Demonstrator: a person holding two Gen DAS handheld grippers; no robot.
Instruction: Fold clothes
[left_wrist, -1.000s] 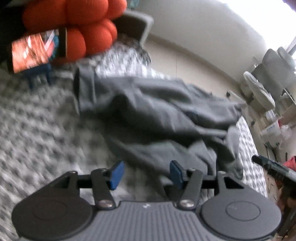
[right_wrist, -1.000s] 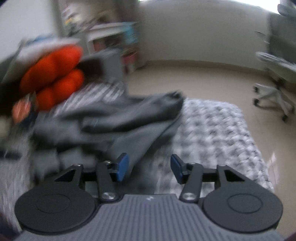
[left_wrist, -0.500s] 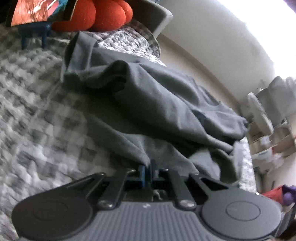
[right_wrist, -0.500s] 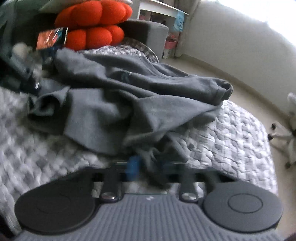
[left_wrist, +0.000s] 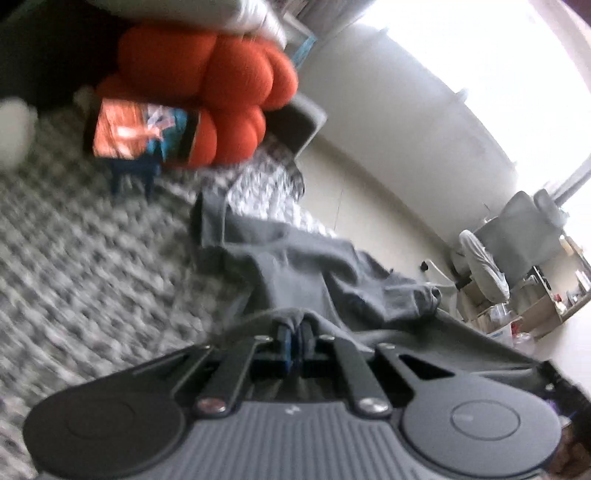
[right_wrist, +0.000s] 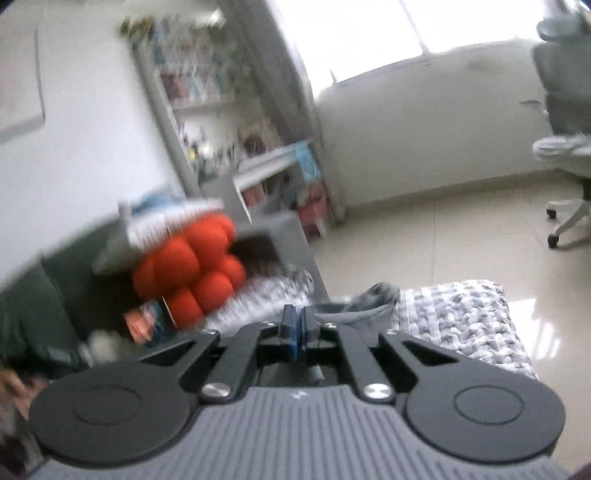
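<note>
1. You are lifting a grey garment (left_wrist: 314, 273), probably a long-sleeved top, off the grey-and-white quilted bed cover (left_wrist: 74, 258); its near edge is bunching up at your tools while the rest is trailing away across the cover toward the far edge.
2. Your left gripper (left_wrist: 293, 341) is pinching a fold of the grey cloth, its blue pads closed on the fabric, which is humping up over the fingertips.
3. Your right gripper (right_wrist: 295, 328) is closed too, with a strip of grey cloth showing below the pads and more of the garment (right_wrist: 369, 306) hanging just beyond them; I am judging that it is gripping the same edge, though the contact itself is partly hidden.
4. The relation that is mattering now: the garment's long axis is running away from both tools, so the free bulk is lying ahead of you and slightly to the right in the left wrist view. Neither hand is looking clearly nearer to it.
5. I am judging this as an early step, spreading the piece before any fold, with the cloth not yet taut between your hands.
6. Further out, an orange knotted cushion (left_wrist: 221, 88) and a propped phone or tablet (left_wrist: 144, 134) are sitting near the head of the cover, clear of the cloth.
7. Both views are blurring, so fine detail is staying uncertain.
</note>
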